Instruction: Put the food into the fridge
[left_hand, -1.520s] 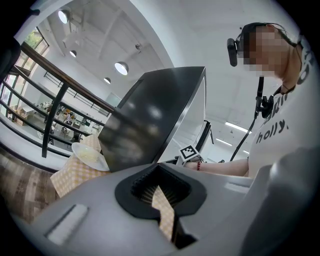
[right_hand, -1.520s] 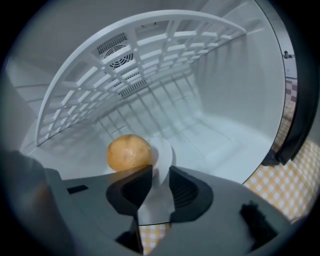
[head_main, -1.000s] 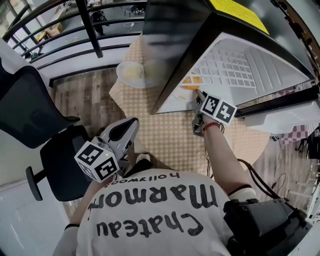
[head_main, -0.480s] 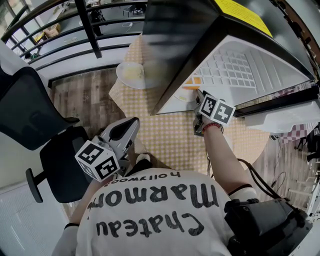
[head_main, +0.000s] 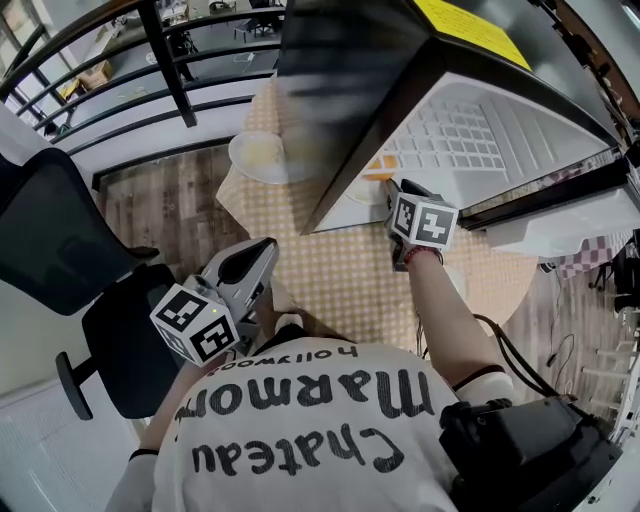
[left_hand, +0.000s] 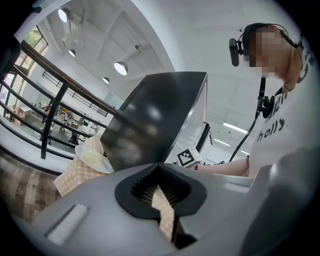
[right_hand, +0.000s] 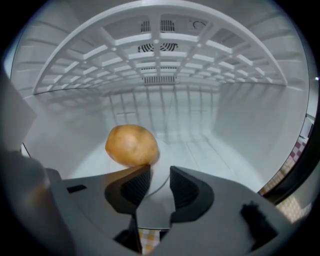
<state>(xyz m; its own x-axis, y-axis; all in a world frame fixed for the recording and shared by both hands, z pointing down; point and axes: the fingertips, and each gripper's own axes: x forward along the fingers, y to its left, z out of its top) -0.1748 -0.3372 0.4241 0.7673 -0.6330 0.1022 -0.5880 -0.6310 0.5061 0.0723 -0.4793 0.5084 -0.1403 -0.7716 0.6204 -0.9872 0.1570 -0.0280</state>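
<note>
The potato (right_hand: 131, 145) lies on the white floor of the fridge (right_hand: 240, 120), left of the middle and about halfway back. It is egg-shaped and rests on its side, its long axis running left to right across the fridge and tilted a little. It touches no wall.

The right gripper (right_hand: 152, 180) reaches in at the fridge mouth (head_main: 392, 185). Its jaws are apart and opening, with only the bare floor between them. The potato sits just past the tip of the left jaw, off to the left of the gap and free of both pads. Over it hangs a white wire shelf (right_hand: 160, 55), and a vent shows high on the back wall.

The left gripper (head_main: 268, 248) is held near the person, well apart from the fridge and aimed toward it. In its own view (left_hand: 161, 172) the jaws are drawn together at the tips and hold nothing.

The fridge (head_main: 480, 130) stands on a table (head_main: 340, 270) with a checked cloth. A plate (head_main: 258, 158) lies on the table's far left part, beside the fridge's dark side. A black chair (head_main: 60, 250) stands left of the table, and a railing (head_main: 160, 60) runs beyond it.
</note>
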